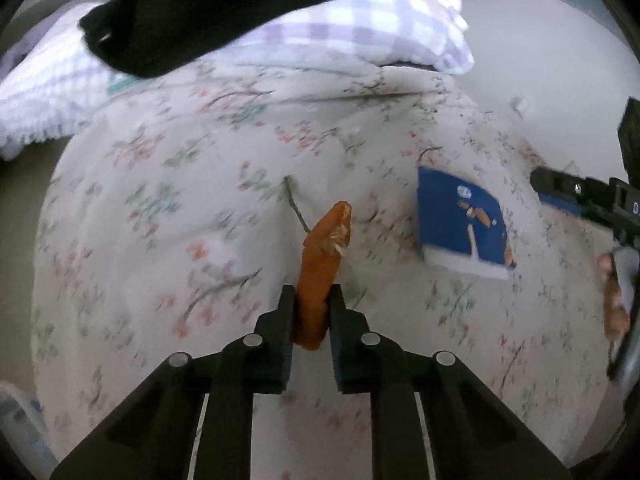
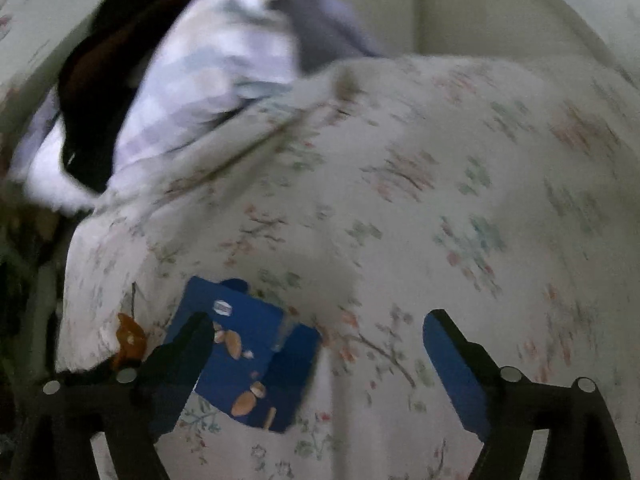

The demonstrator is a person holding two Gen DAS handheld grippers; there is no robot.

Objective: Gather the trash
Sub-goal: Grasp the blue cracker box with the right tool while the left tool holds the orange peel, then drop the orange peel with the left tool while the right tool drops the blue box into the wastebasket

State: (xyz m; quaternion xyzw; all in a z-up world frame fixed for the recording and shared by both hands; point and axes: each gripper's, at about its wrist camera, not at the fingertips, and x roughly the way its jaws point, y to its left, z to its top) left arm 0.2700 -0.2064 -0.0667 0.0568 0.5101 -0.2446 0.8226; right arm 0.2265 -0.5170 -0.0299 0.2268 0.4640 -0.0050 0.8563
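My left gripper (image 1: 311, 292) is shut on an orange scrap (image 1: 326, 240), perhaps a piece of peel, which sticks up past the fingertips above the floral bedspread (image 1: 180, 200). A thin stalk (image 1: 296, 208) lies on the cover just behind it. A flattened blue carton (image 1: 460, 224) lies to the right. In the right wrist view my right gripper (image 2: 318, 318) stands open over the blue carton (image 2: 248, 344). Its left finger overlaps the carton's left side and its right finger is well clear. The orange scrap (image 2: 130, 338) shows at the lower left.
A lilac checked pillow (image 1: 360, 20) and a black garment (image 1: 180, 12) lie at the head of the bed. Pale floor (image 1: 540, 60) runs along the bed's right side. A hand (image 1: 612, 304) on the right gripper shows at the right edge.
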